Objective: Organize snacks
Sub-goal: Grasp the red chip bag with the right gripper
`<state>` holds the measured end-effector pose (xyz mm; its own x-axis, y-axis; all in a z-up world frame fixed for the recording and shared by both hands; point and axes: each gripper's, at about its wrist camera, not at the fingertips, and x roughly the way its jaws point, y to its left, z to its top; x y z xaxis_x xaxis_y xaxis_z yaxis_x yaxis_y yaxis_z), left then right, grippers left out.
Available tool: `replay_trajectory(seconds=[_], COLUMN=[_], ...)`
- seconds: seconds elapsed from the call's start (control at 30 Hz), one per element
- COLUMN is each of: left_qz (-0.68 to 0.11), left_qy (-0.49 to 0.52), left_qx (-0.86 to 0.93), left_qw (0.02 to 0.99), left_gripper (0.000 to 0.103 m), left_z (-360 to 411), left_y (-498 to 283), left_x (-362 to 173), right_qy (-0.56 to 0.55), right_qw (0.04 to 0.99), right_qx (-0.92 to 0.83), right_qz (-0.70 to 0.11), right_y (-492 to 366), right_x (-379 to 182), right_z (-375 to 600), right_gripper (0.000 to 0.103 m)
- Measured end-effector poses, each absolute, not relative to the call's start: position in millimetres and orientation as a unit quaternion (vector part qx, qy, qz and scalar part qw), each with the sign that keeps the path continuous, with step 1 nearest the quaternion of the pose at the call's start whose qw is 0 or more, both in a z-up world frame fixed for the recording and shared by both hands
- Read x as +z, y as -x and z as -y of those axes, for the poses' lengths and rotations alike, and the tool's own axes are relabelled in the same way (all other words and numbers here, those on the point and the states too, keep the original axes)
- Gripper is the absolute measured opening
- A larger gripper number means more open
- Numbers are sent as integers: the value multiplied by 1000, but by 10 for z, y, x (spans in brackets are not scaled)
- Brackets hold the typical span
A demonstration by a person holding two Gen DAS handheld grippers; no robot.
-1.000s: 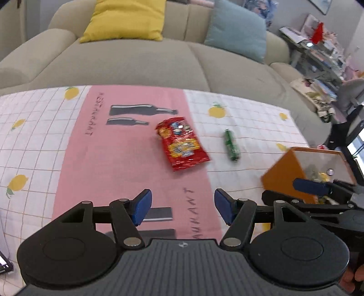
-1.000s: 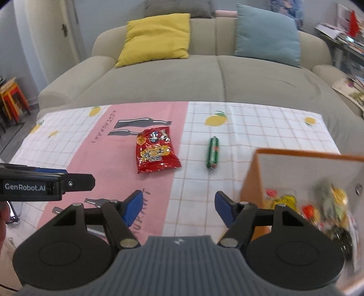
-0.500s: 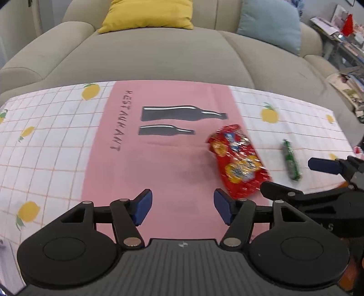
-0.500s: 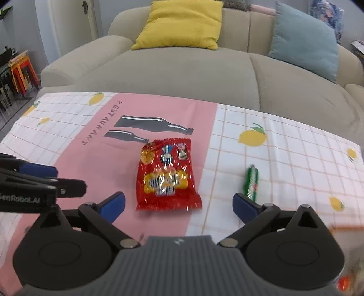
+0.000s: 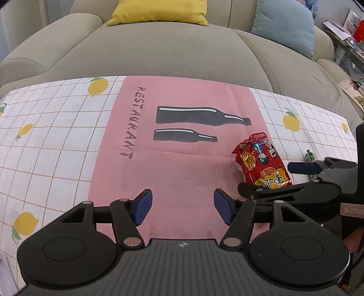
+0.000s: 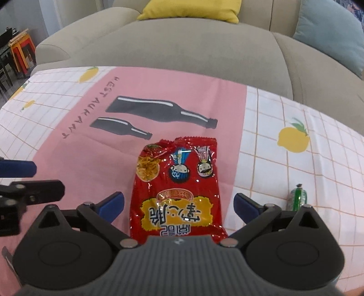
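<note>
Right gripper (image 6: 178, 206) spread wide, blue pads on either side of the red snack packet (image 6: 178, 189); pads not touching it. Packet lies flat on the pink stripe of the tablecloth (image 6: 68, 145), near its border with the white checked part. From the left wrist view the same packet (image 5: 261, 161) sits to the right of the left gripper (image 5: 182, 209), whose jaws also stand apart with nothing but bare pink cloth between them.

Writing: packet shows large characters on a yellow splash, upside down to the right camera, with two cartoon faces and a picture of noodle-like snack above; brand not legible. Cloth is printed "RESTAURANT" in dark letters beside two black bottle silhouettes (image 6: 159, 109). A white tag on the right gripper's body carries handwriting, too small to read.

Around: one small green wrapped stick snack (image 6: 298, 198) to the packet's right on the white checks, partly hidden behind the right gripper's finger. Lemon prints (image 6: 293, 139) scattered on the cloth. Beige sofa (image 5: 182, 52) behind the table, one yellow cushion (image 5: 159, 11), one pale blue cushion (image 5: 284, 25). Orange stools (image 6: 21, 52) far left. Cluttered shelf (image 5: 345, 38) far right.

Count: two snacks, two grippers, two cushions.
</note>
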<state>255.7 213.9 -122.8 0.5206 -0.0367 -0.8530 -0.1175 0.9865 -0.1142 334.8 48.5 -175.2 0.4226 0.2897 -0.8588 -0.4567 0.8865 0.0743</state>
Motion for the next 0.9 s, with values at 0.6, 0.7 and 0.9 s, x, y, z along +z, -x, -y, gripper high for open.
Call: replay_trajectory(seconds=[0.6, 0.7, 0.9], left_qz=[-484, -475, -463], left_qy=[59, 59, 70], left_qx=[-9, -31, -93], left_qw=[873, 878, 879], left_gripper=[73, 73, 73], left_z=[-1946, -1843, -1493], left_y=[-2518, -2517, -2583], left_x=[-1127, -1003, -778], right_qy=[53, 59, 23], right_qw=[844, 853, 871], right_qx=[227, 215, 178], right_qz=[-483, -473, -458], right_y=[-3243, -3169, -3011], right_x=[-1559, -1362, -867], right_z=[-261, -121, 490], right_gripper=[70, 70, 70])
